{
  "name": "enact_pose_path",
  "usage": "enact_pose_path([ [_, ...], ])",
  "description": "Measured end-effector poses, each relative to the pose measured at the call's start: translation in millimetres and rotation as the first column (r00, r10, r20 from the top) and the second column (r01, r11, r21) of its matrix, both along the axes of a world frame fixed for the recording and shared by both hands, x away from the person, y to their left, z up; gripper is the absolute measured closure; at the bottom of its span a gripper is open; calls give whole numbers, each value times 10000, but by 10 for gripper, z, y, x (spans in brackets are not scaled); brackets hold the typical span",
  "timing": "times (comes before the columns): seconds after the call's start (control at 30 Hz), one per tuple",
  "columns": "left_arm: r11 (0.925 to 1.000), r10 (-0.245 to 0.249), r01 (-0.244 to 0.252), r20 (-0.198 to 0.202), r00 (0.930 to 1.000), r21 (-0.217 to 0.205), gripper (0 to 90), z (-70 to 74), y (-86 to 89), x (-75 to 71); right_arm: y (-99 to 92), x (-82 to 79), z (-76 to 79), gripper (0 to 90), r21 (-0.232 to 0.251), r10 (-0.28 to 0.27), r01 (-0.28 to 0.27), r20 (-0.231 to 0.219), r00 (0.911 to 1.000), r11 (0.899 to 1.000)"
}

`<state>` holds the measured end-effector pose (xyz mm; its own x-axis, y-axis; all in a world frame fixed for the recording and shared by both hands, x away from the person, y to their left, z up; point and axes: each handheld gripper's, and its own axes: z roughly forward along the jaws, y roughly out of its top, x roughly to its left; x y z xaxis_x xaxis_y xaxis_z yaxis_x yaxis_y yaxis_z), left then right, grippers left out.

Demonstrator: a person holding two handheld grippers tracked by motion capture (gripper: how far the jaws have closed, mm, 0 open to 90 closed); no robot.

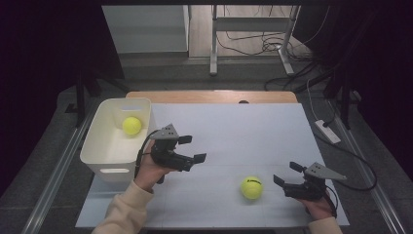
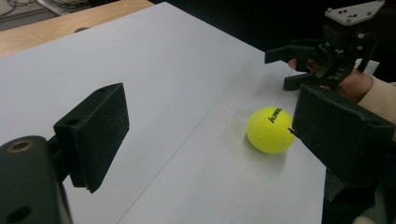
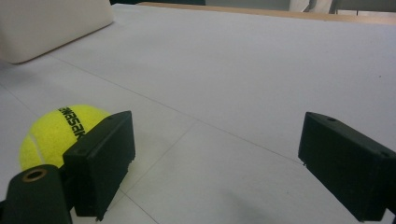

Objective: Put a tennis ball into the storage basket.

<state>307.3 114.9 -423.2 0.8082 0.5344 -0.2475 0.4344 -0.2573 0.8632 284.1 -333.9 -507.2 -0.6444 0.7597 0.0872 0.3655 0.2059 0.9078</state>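
Observation:
A yellow tennis ball (image 1: 252, 187) lies on the white table sheet, toward the front right; the same tennis ball (image 2: 271, 129) sits beyond my left jaws, and that tennis ball (image 3: 51, 133) peeks out behind one right jaw. A second yellow ball (image 1: 131, 125) rests inside the white bin (image 1: 110, 162) at the left. My left gripper (image 1: 192, 148) is held just right of the bin, open and empty, pointing toward the loose ball. My right gripper (image 1: 287, 172) sits low at the front right, open and empty, a short way right of that ball. The right gripper (image 2: 292, 70) shows farther off behind the ball.
The white sheet (image 1: 234, 126) covers a wooden table whose far edge (image 1: 209, 96) shows beyond it. The bin's wall (image 3: 46, 28) stands at the far left of the right gripper view. Cables and a desk frame (image 1: 253, 44) lie on the floor behind the table.

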Motion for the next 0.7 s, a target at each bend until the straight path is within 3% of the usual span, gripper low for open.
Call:
enact_pose_path([
  [0.23, 9998, -81, 85, -218, 9997, 154, 119, -80, -69, 68, 16, 8, 3, 109, 47, -77, 77, 24, 10000, 10000],
  [0.57, 9989, -376, 378, -84, 9993, 278, 117, -146, -226, 64, 21, 13, 9, 109, 3, -71, 71, 56, 10000, 10000],
  [0.7, 9981, -604, 605, -93, 9981, 142, 117, -169, -303, 60, 20, 6, 21, 109, 41, -92, 91, 66, 9999, 9999],
])
